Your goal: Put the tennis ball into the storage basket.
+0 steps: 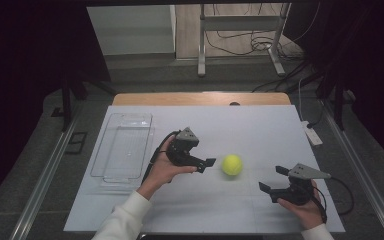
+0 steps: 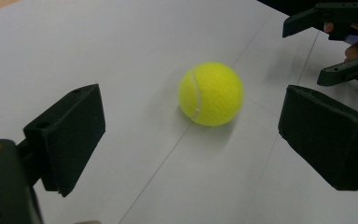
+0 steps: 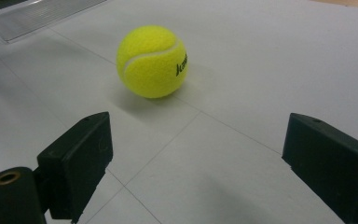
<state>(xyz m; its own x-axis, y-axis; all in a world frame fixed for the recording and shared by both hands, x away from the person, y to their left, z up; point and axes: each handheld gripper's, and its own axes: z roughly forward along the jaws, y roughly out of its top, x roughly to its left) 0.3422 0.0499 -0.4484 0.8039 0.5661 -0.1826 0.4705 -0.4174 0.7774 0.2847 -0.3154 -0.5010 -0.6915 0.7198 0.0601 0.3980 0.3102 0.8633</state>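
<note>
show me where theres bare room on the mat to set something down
Free: the far half of the white mat, beyond the tennis ball, and the near strip between the two forearms. Crowded: the middle, around the ball, left gripper and right gripper; the clear tray fills the left edge.

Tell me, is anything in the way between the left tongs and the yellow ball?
No. The ball sits on bare white table, just ahead of the open left tongs. The right tongs wait apart on the ball's other side.

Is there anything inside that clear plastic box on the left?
Nothing that I can see. The clear box looks empty, and the white table cover shows through its bottom. The tennis ball lies outside it, on the cover between the two grippers.
</note>
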